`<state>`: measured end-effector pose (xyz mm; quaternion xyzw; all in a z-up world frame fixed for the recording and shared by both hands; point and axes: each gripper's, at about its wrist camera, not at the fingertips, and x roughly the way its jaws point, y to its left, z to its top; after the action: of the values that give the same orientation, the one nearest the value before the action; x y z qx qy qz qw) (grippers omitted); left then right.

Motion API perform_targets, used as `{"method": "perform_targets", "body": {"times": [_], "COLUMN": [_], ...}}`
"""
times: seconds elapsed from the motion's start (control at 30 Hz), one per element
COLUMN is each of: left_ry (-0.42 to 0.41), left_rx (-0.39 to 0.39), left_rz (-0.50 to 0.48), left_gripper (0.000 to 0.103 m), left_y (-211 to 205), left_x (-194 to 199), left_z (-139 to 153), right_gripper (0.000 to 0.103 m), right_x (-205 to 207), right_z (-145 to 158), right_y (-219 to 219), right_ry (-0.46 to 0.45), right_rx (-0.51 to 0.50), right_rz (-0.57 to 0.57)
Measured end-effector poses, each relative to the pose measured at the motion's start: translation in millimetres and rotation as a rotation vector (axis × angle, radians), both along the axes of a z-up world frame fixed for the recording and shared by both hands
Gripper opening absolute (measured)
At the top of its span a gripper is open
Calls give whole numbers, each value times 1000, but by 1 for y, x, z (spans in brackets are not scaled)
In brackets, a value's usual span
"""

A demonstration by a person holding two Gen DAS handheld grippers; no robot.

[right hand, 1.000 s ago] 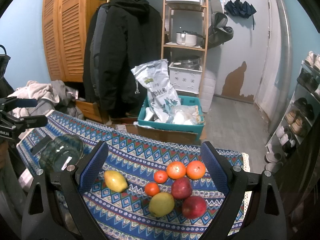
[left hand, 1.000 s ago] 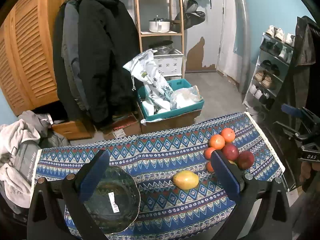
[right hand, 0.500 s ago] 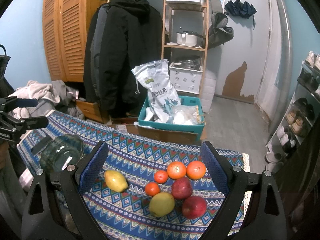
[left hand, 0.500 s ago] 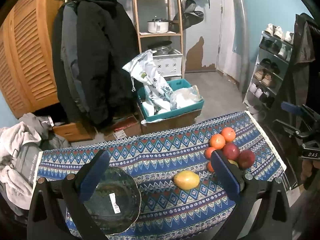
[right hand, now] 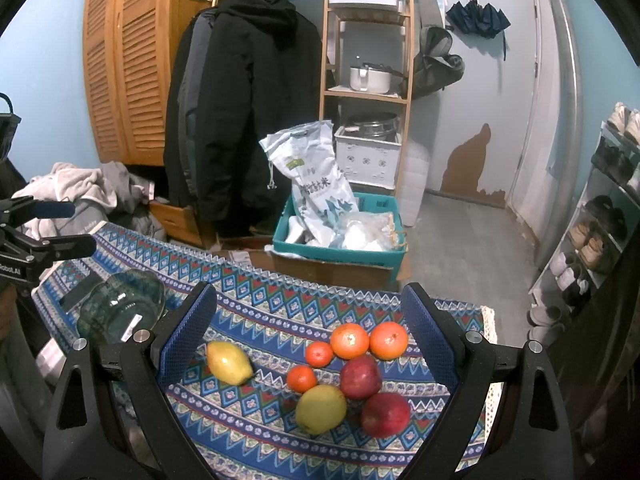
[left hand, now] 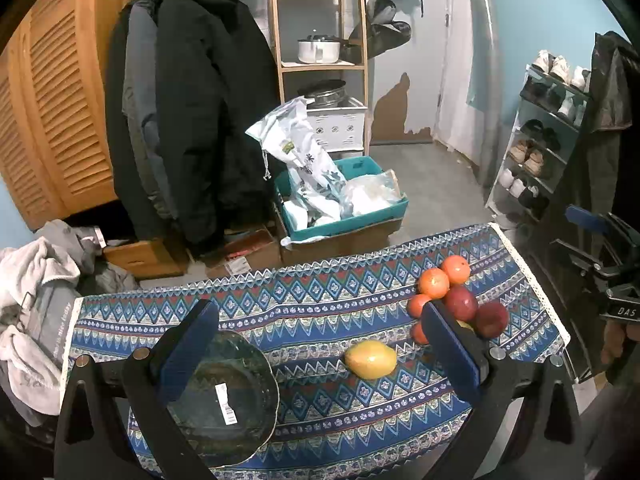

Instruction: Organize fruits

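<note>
While both grippers, left gripper (left hand: pixel 316 346) and right gripper (right hand: pixel 310 338), hover spread and empty, the firm, smooth fruits (right hand: pixel 352 372) lie right of the fragile glass bowl (left hand: pixel 222 396); round middles probably suit grasping.

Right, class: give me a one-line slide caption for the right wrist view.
Open right gripper poised above seven fruits on a patterned tablecloth, glass bowl waiting at left.

black coats (right hand: pixel 240 120) on rail | wooden shelf (right hand: pixel 366 92) right of coats (pot on it) | teal bin (right hand: pixel 340 236) with rice bag, below shelf | shoe rack (left hand: pixel 540 140) far right of coats
</note>
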<state>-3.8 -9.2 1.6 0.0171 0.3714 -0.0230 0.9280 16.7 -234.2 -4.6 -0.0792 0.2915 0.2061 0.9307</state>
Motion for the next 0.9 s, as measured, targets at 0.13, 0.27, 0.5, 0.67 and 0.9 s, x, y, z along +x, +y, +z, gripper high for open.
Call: {"method": "perform_targets", "body": {"times": [0.13,0.27,0.5,0.67,0.9], "left_ry": [-3,-5,-5,3,8], "left_rx": [1,8,6,2,0], "left_rz": [-12,-14,-5,-9,-11], "left_gripper": [102,102,102,102,102], "left_y": [-3,-4,-4,-3,-5], "left_x": [-1,-1,0,0,0], "left_z": [0,0,-2,-4,-5], "right_gripper": [92,92,92,92,92], "right_x": [0,0,0,0,0], "right_z": [0,1,1,1,1], "right_y": [0,-1,-1,-1,-3], "right_ry": [2,4,4,4,5], "right_rx": [2,3,3,3,2], "right_rz": [0,1,0,1,-2]}}
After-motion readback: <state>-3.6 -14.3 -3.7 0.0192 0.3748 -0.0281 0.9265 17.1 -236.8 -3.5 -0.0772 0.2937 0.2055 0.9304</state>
